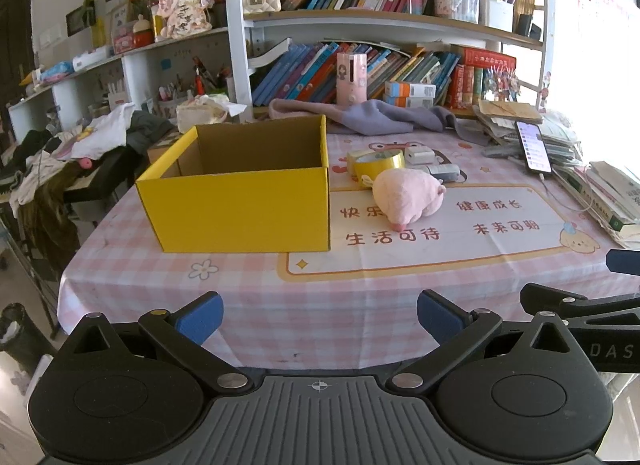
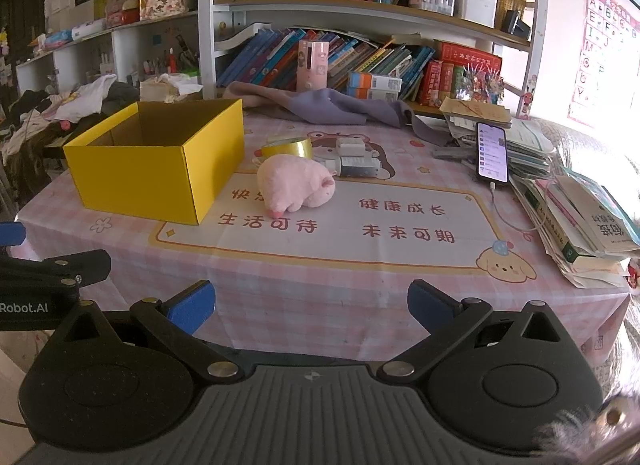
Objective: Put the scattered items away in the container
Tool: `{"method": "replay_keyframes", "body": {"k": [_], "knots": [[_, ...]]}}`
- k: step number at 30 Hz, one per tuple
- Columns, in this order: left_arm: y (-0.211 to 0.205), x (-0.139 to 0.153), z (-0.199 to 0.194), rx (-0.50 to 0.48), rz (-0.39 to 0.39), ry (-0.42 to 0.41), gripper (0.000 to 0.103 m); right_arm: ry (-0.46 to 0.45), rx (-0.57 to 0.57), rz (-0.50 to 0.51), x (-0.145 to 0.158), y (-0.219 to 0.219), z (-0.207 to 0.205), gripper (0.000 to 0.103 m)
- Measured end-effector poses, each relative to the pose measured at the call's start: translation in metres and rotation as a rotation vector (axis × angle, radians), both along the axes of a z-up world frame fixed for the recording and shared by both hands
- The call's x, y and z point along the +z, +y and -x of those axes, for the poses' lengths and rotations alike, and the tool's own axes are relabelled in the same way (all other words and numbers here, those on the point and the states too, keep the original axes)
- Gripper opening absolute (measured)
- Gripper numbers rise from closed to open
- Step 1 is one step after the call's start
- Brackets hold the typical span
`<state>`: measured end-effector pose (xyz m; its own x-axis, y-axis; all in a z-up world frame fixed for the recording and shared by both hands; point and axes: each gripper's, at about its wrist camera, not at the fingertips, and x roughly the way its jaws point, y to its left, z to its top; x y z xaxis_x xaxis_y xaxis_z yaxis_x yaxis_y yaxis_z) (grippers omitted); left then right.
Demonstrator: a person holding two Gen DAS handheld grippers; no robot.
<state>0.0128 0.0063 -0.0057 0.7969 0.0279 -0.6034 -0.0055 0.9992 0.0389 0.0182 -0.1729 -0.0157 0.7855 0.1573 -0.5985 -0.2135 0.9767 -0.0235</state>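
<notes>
An open yellow cardboard box (image 1: 240,201) (image 2: 160,169) stands on the left of the pink checked table; what I see of its inside is bare. To its right lie a pink plush pig (image 1: 408,197) (image 2: 296,187), a roll of yellow tape (image 1: 378,163) (image 2: 288,147), a small white box (image 1: 420,154) (image 2: 352,145) and a small grey-labelled bottle on its side (image 1: 442,172) (image 2: 358,166). My left gripper (image 1: 320,319) and right gripper (image 2: 312,307) are both open and empty, held at the table's near edge, well short of the items.
A lit phone (image 2: 493,153) on a cable leans on stacked books and papers (image 2: 580,225) at the right. A purple cloth (image 2: 320,105) lies at the back before bookshelves. Clothes are piled at the left (image 1: 80,145).
</notes>
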Motion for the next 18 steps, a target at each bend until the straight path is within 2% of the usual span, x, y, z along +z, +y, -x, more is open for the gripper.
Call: {"method": "replay_keyframes", "body": {"k": [18], "knots": [[0.0004, -0.0012, -0.0024, 0.001, -0.002, 0.007, 0.103, -0.004, 0.000, 0.006, 0.0016, 0.0080, -0.0031, 0.103]]}}
